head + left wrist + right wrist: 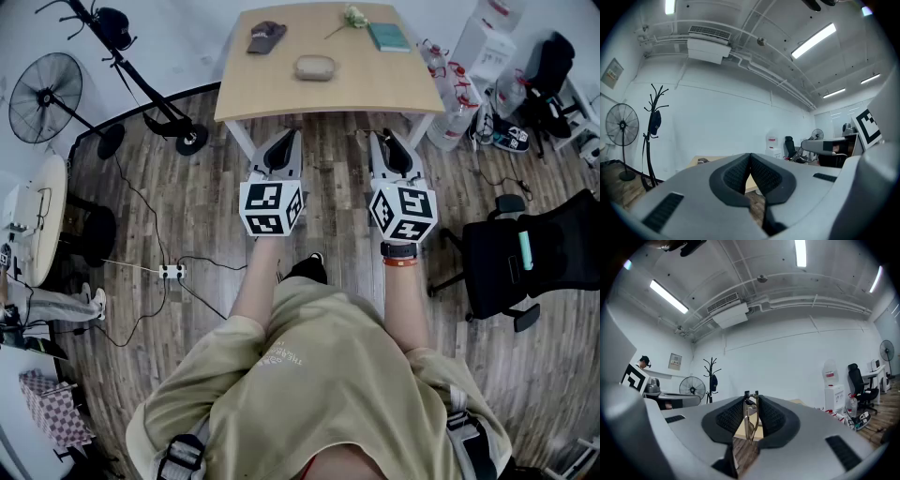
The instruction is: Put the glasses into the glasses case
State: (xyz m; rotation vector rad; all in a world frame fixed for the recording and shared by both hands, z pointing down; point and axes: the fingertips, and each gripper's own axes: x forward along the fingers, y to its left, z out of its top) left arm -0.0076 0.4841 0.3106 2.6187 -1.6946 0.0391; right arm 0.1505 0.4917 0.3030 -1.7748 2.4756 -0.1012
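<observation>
While the right tongs [752,398] are clamped on the folded glasses [749,423], held level out in front, the left tongs [750,157] are pressed together with nothing between them. Well ahead, the glasses case [315,67] lies on the desk [281,94], apparently closed. Carrying comes next, I judge: approach the desk with a firm, unshaken clamp, and use the left tongs to steady and open the case before lowering the glasses in. Count: two tongs, one pair of glasses, one case, one cap [266,37], one flower [353,16], one teal book [388,37]
</observation>
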